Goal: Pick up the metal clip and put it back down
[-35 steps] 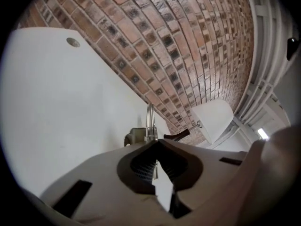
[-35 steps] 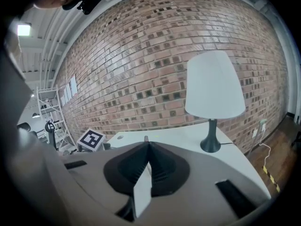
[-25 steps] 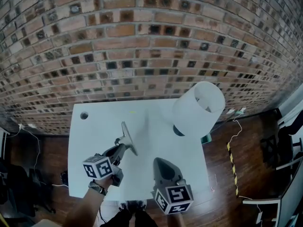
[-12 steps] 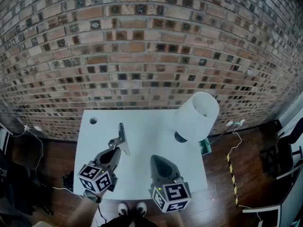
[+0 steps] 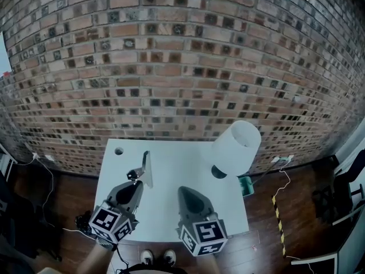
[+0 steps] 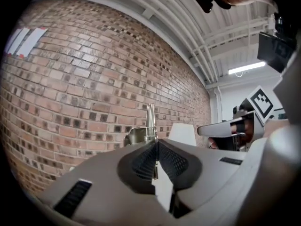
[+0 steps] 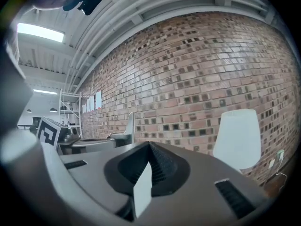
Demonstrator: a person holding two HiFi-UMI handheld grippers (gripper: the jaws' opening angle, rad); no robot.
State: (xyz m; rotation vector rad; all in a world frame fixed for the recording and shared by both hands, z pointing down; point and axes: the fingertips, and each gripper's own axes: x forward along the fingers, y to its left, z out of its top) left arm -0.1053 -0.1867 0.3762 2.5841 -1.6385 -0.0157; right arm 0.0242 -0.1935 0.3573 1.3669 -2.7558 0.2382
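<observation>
The metal clip [image 5: 146, 169] is a grey, long-handled clamp, and my left gripper [image 5: 137, 178] is shut on its lower end. It stands up above the left half of the white table [image 5: 171, 160]. In the left gripper view the clip [image 6: 149, 125] rises from the closed jaws of the left gripper [image 6: 154, 144] against the brick wall. My right gripper [image 5: 184, 190] hovers over the table's front middle, shut with nothing in it. Its tips [image 7: 149, 146] meet in the right gripper view, where the clip [image 7: 129, 125] shows at the left.
A lamp with a white shade [image 5: 236, 147] stands at the table's back right. A round hole [image 5: 118, 151] sits in the back left corner. The brick wall [image 5: 182, 67] is right behind the table. Cables and a green box [image 5: 245, 184] lie on the floor to the right.
The left gripper has drawn back toward the front left with the clip, which has swung from slanting right to nearly upright. The right gripper has hardly moved.
</observation>
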